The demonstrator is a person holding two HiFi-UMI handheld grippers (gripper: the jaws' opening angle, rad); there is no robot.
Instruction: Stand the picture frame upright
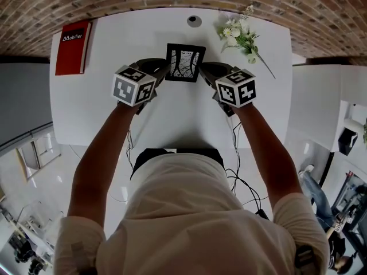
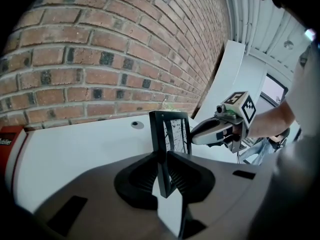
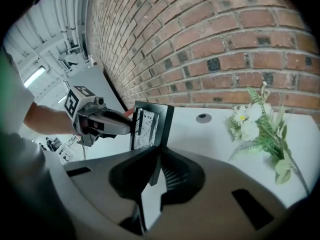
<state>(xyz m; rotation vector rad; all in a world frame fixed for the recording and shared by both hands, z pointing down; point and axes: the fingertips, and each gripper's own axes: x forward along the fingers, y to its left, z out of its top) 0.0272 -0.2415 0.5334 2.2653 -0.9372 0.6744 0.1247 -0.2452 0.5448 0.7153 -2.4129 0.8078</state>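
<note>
1. Left gripper point(image 2: 165, 160): the jaws are clenched on the left edge of the picture frame point(image 2: 171, 134), with ribbed black pads on either face of its thin moulding.
2. Right gripper point(image 3: 156, 158): the jaws are clamped the same way on the frame's right edge. The frame is near upright between the 2 grippers, at the back middle of the table point(image 1: 172, 119). No view shows whether its lower edge touches the top.
3. Risk, grip: each hold takes only a narrow strip of smooth moulding. The frame could probably pivot or slip if the 2 grippers part unevenly.
4. Risk, release: no rear prop is visible. If none is unfolded, the frame would likely fall flat on the hard top, which may endanger its glazing.
5. Risk, surroundings: the flowers point(image 1: 241, 36) lie near on the right, and a wide swing could catch them.
6. Materials: the frame is rectangular, matte black and rigid, around a pale print with dark lines. The table is smooth, white and round-cornered. The brick wall point(image 2: 100, 59) behind is rough.
</note>
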